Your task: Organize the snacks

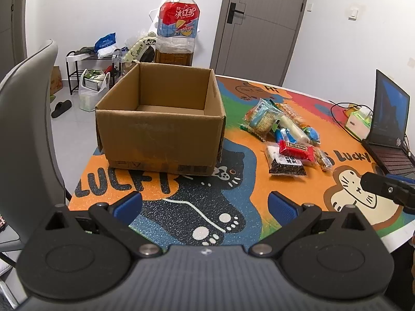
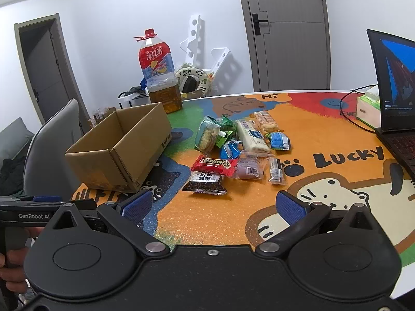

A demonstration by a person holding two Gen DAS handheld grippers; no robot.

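Note:
An open, empty cardboard box (image 1: 160, 129) stands on the colourful table mat; it also shows in the right wrist view (image 2: 122, 150). A pile of several wrapped snacks (image 1: 285, 134) lies to its right, with a red packet (image 2: 214, 165) and a dark seed packet (image 2: 205, 182) nearest. My left gripper (image 1: 205, 204) is open and empty, low in front of the box. My right gripper (image 2: 215, 204) is open and empty, a short way in front of the snack pile (image 2: 241, 145). The right gripper's tip shows at the right edge of the left wrist view (image 1: 389, 188).
A large iced-tea bottle (image 2: 158, 75) stands behind the box. An open laptop (image 2: 394, 90) and a tissue box (image 2: 368, 108) with cables sit at the table's right. A grey chair (image 1: 23, 129) stands at the table's left edge. A shoe rack and bags are on the floor beyond.

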